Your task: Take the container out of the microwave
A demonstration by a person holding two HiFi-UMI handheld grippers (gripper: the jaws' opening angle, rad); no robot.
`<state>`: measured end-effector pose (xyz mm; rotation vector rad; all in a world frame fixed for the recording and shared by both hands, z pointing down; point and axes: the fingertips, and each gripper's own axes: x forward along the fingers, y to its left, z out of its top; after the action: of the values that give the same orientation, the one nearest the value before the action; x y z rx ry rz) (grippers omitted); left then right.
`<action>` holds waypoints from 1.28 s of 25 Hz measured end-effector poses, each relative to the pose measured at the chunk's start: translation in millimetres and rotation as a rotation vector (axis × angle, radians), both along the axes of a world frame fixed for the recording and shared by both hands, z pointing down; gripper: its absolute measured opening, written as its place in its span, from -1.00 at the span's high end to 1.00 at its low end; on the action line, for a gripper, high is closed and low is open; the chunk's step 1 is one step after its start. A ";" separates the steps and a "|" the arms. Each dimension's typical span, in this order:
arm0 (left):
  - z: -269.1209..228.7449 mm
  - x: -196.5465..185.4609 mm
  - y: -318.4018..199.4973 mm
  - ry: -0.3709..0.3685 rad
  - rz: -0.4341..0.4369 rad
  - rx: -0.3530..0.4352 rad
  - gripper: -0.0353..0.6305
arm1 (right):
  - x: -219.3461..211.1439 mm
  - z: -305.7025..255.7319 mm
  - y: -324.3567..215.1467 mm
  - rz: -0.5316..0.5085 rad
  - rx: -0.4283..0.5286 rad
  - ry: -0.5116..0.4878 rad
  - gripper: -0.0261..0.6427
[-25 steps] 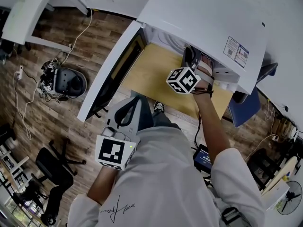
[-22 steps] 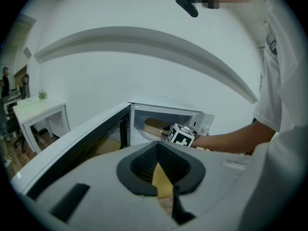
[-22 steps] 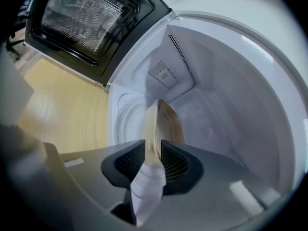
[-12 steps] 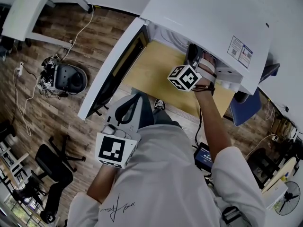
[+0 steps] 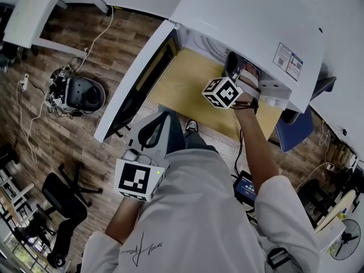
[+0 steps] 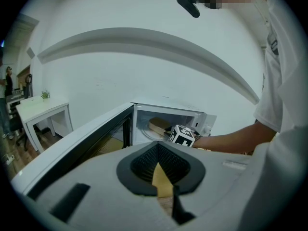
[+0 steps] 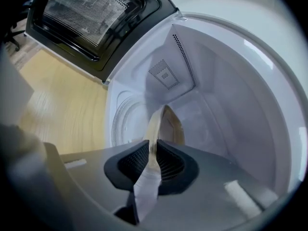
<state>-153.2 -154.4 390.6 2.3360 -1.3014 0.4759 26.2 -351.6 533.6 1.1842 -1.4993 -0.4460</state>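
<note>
As the right gripper (image 7: 153,147), ribbed jaws just closing, pinches the thin-rimmed tan container (image 7: 169,124) inside the white microwave (image 7: 231,81), the left gripper (image 6: 157,163) hangs closed, empty.

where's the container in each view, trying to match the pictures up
Head view: not visible; the microwave top covers it.
Left gripper view: the tan container sits inside the cavity, just above centre.
Right gripper view: its thin wall stands at centre, between the jaws of the right gripper, which have just been closing.
Shared landmark: the open microwave door.
</note>
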 end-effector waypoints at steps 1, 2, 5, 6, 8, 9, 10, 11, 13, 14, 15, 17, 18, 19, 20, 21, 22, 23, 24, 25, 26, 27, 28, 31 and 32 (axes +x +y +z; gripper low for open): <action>0.0 0.0 0.7 -0.001 -0.001 -0.001 0.91 | -0.1 -0.3 0.9 0.000 -0.002 -0.002 0.74; 0.0 0.3 1.3 -0.002 0.001 -0.002 0.91 | -0.2 -0.5 1.7 -0.001 -0.003 -0.006 0.74; -0.3 2.3 2.5 -0.001 0.007 0.002 0.91 | -0.2 -0.5 4.3 -0.002 -0.008 -0.016 0.74; -0.8 3.0 2.2 0.000 0.007 0.004 0.91 | -0.3 -0.6 5.2 -0.002 -0.009 -0.020 0.74; -2.1 4.4 1.5 0.004 0.005 0.010 0.91 | -0.4 -1.5 7.0 -0.004 -0.011 -0.027 0.74; -2.8 5.4 1.6 0.005 0.005 0.012 0.91 | -0.3 -2.3 7.8 -0.004 -0.011 -0.029 0.74; -3.5 6.6 2.2 0.008 0.007 0.014 0.91 | -0.2 -3.4 8.6 -0.004 -0.011 -0.032 0.74; -4.1 7.5 3.2 0.009 0.010 0.014 0.91 | -0.4 -4.6 9.4 -0.004 -0.011 -0.034 0.74; -4.1 8.4 5.6 0.005 0.016 0.012 0.91 | -1.3 -6.5 10.8 -0.008 -0.012 -0.038 0.74; -4.4 8.8 6.0 0.006 0.017 0.016 0.91 | -1.7 -7.1 11.5 -0.010 -0.012 -0.039 0.74; -4.9 9.1 6.2 0.009 0.016 0.021 0.91 | -2.1 -7.6 12.3 -0.011 -0.013 -0.041 0.74; -6.8 9.4 5.6 0.020 0.006 0.027 0.91 | -3.0 -8.4 14.1 -0.012 -0.016 -0.050 0.74; -8.7 9.8 4.6 0.026 0.001 0.033 0.91 | -3.3 -8.6 15.0 -0.012 -0.019 -0.055 0.74; -9.4 10.0 4.3 0.026 0.001 0.036 0.91 | -3.5 -8.7 15.9 -0.012 -0.021 -0.058 0.74; -9.1 9.9 4.9 0.023 0.003 0.036 0.91 | -3.8 -8.9 16.6 -0.013 -0.022 -0.059 0.74; -9.3 10.0 5.3 0.023 0.003 0.037 0.91 | -4.1 -9.1 17.2 -0.014 -0.022 -0.060 0.75; -10.1 10.2 5.3 0.027 0.001 0.040 0.91 | -4.5 -9.4 17.9 -0.015 -0.023 -0.062 0.75; -10.1 10.1 6.1 0.026 0.001 0.040 0.91 | -4.9 -9.8 18.8 -0.016 -0.025 -0.064 0.75; -8.8 9.7 7.8 0.021 0.006 0.036 0.91 | -5.3 -10.3 19.9 -0.016 -0.027 -0.066 0.75; -7.9 9.4 9.2 0.016 0.010 0.033 0.91 | -5.8 -10.9 20.9 -0.018 -0.028 -0.068 0.75; -8.1 9.4 9.6 0.015 0.012 0.034 0.91 | -6.3 -11.4 21.8 -0.019 -0.029 -0.069 0.75; -9.0 9.7 9.3 0.017 0.011 0.036 0.91 | -6.8 -11.8 22.6 -0.020 -0.029 -0.071 0.75; -10.0 10.0 8.9 0.019 0.010 0.038 0.91 | -7.2 -12.3 23.3 -0.021 -0.030 -0.072 0.75; -11.1 10.5 9.6 0.021 0.005 0.045 0.91 | -7.5 -12.9 26.2 -0.021 -0.034 -0.084 0.75; -11.3 10.7 10.1 0.022 0.004 0.048 0.91 | -7.3 -13.0 27.4 -0.020 -0.036 -0.089 0.75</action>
<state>-142.5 -144.3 379.3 2.3762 -1.3120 0.4240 18.9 -324.2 520.6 1.1747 -1.5901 -0.3832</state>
